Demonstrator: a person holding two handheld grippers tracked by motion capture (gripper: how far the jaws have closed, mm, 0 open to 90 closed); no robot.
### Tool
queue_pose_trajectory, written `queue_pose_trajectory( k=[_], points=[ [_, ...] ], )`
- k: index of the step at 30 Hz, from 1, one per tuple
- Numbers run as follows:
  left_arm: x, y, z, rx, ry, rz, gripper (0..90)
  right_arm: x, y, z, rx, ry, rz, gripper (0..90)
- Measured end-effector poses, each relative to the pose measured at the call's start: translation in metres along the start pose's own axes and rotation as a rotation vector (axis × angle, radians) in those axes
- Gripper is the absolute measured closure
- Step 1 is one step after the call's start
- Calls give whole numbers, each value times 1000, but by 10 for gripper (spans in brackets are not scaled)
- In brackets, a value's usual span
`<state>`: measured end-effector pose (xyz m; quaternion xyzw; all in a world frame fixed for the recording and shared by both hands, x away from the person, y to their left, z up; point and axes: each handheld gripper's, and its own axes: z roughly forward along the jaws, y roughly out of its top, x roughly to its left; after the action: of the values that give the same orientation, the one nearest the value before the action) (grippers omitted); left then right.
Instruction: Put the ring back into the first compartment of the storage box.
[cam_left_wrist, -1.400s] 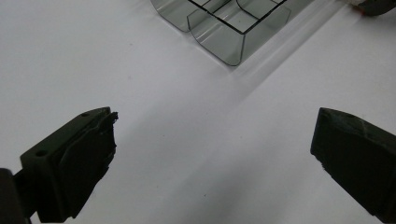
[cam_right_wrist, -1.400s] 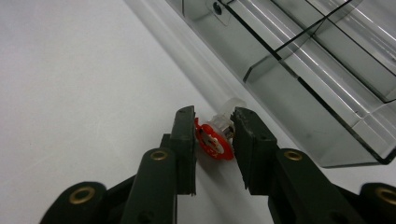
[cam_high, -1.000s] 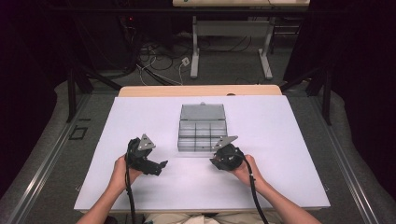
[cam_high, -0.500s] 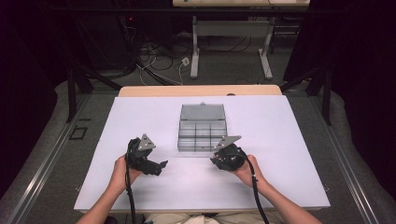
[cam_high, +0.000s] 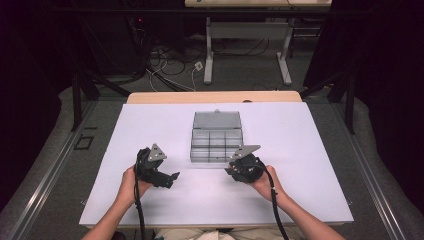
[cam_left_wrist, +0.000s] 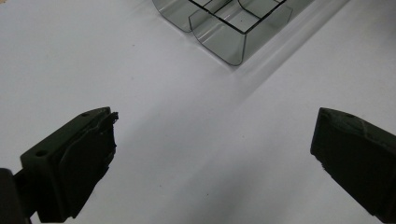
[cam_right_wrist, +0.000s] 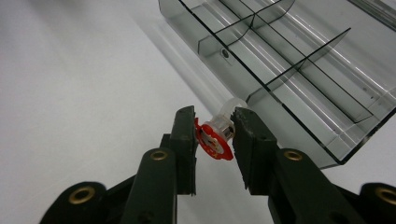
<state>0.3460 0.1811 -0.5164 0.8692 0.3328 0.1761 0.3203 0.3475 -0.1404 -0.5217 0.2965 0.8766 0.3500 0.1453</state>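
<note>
Right gripper view has it best: a small clear-and-red part (cam_right_wrist: 218, 133), a transparent dome on a red disc, sits pinched between the two black jaws of the right gripper (cam_right_wrist: 214, 140), both pads pressing on it, so that's a firm grasp. The part hangs just off the near edge of a smoky clear plastic compartment box (cam_right_wrist: 299, 79), close beside its wall, whether touching I can't tell. In the high view the right gripper (cam_high: 234, 171) sits at the box's near right corner, the box (cam_high: 216, 142) lying mid-table with its lid folded open on the far side. Over to the left, well apart from the box, the left gripper (cam_high: 172, 177) rests low over the white tabletop (cam_high: 300, 150). In the left gripper view its jaws stand wide and released around bare table, with the box corner (cam_left_wrist: 224, 32) farther off.
</note>
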Motion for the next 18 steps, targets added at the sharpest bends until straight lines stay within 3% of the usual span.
queue_pose_trajectory(
  k=[18],
  points=[
    [0,0,-1,2,2,3,0,-1,4,-10,-39,-6,-1,704]
  ],
)
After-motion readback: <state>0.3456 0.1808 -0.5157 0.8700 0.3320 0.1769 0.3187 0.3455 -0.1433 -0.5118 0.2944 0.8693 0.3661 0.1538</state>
